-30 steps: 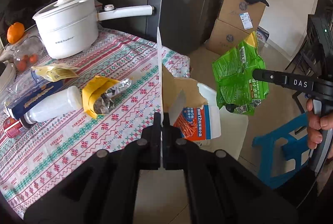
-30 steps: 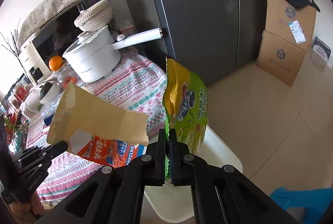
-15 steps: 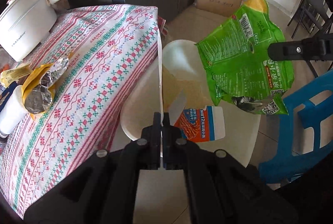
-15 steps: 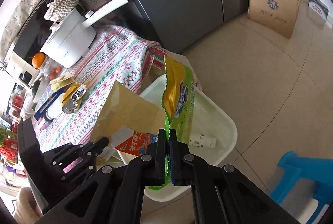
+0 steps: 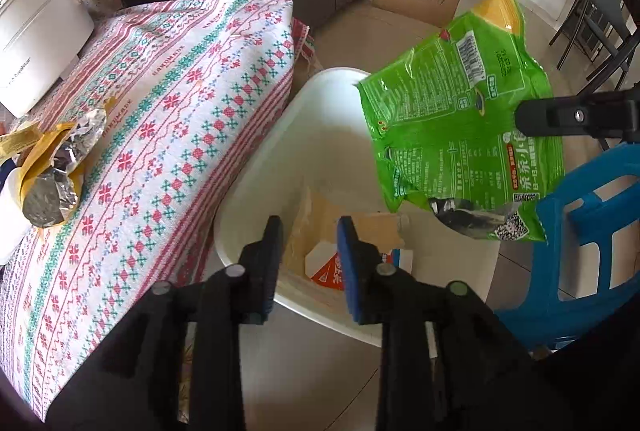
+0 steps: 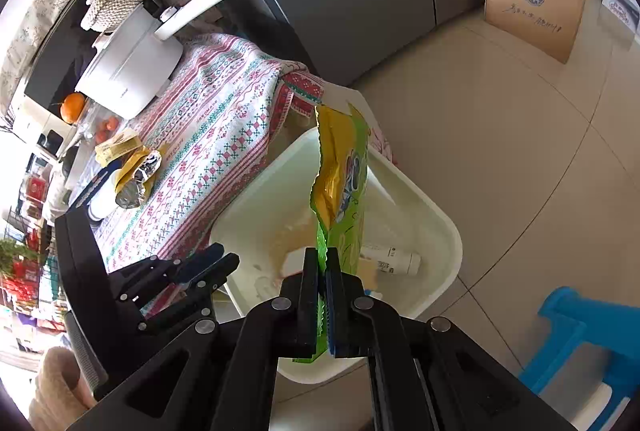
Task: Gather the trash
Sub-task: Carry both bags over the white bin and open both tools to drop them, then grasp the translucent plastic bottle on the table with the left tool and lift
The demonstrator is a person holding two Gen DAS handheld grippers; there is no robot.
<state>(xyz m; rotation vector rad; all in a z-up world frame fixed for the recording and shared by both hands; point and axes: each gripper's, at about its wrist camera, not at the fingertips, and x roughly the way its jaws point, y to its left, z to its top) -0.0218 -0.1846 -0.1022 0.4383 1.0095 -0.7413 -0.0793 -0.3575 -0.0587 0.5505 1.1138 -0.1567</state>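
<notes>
My left gripper (image 5: 308, 227) has just been opening; its jaws now stand apart with nothing between them, hanging over the near rim of the white bin (image 5: 280, 159). The brown paper packet (image 5: 320, 215) lies loose inside the bin, below the fingers, with its orange-and-white printed corner (image 5: 326, 267) showing in the gap. My right gripper (image 6: 322, 259) is clenched on the bottom edge of the green snack bag (image 6: 348, 183), which stands upright over the bin's interior; in the left wrist view the bag (image 5: 460, 135) hangs above the bin's far right side, clear of the rim. 1 white tube (image 6: 390, 259) lies on the bin floor near the right wall. The bin sits on the floor tight against the tablecloth (image 5: 172, 119) edge on its left, and the blue stool (image 5: 588, 227) is just beside it on the right. Open tile floor (image 6: 500, 159) beyond. On the table, 1 yellow foil wrapper (image 5: 56, 167) is well back from the edge, with the white pot (image 5: 36, 31) behind it.
</notes>
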